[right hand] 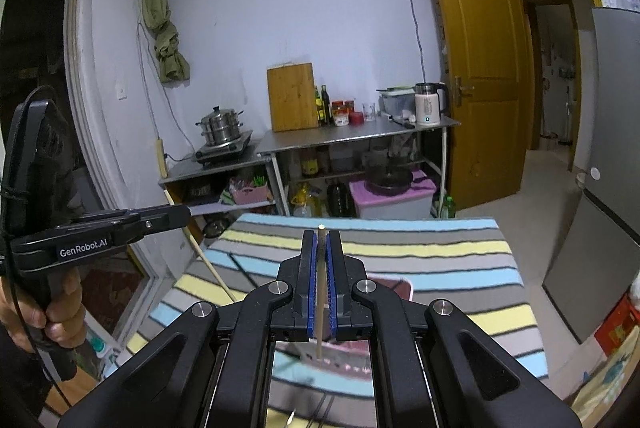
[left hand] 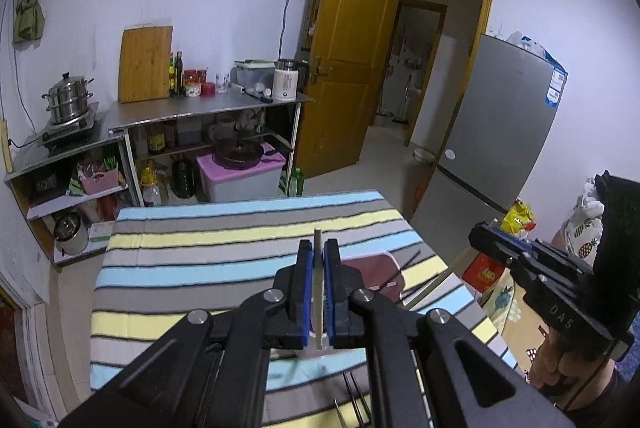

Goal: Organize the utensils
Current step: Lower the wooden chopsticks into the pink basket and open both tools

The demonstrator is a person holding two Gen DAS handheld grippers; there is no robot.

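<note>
left gripper (left hand: 319, 260) clamped on pale chopstick (left hand: 318, 304), right gripper (right hand: 321, 260) clamped on wooden chopstick (right hand: 320, 308), lower ends hidden behind jaws, pink tray (right hand: 402, 286) below mostly hidden, dark utensils (left hand: 356, 400) cut off at frame bottom

Home kitchen, steamer pot (right hand: 221, 126) on stove, fridge (left hand: 496, 148), cutting board (right hand: 291, 102), kettle (right hand: 429, 103)

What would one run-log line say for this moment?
left gripper: shut on pale chopstick | right gripper: shut on wooden chopstick | both above striped tablecloth | pink container below
</note>
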